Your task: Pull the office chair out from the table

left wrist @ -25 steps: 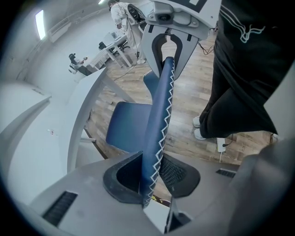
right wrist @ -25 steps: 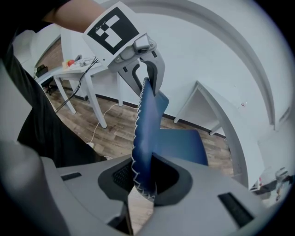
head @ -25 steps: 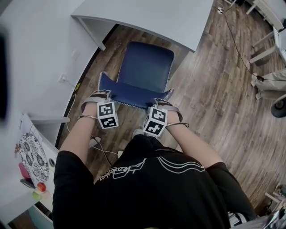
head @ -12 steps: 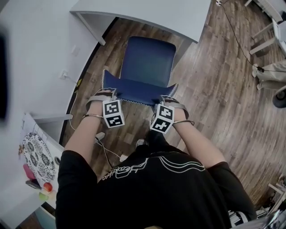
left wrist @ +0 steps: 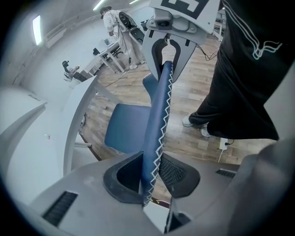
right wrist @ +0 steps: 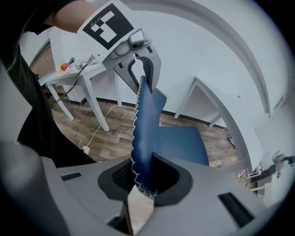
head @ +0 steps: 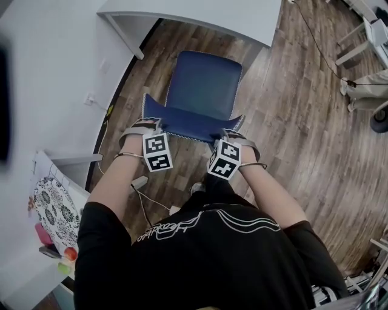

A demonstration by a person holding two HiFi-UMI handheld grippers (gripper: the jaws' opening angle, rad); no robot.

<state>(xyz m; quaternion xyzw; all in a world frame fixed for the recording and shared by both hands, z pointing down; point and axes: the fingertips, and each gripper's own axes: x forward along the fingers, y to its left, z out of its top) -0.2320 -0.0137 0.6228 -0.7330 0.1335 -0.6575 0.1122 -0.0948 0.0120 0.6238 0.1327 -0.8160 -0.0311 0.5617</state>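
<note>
Gripping the top edge of the backrest (head: 191,124) at either end, the left gripper (head: 147,123) and the right gripper (head: 234,132) are each clamped on its blue padded rim; both gripper views show the pads pressed against the white-stitched edge. The chair (head: 203,85) stands in the upper middle of the head view, on the wooden floor (head: 291,121), its seat almost wholly clear of the white table (head: 200,15) along the top of the frame. By my judgement the pull is largely done; what seems left is drawing it slightly further toward the person, then letting go.
</note>
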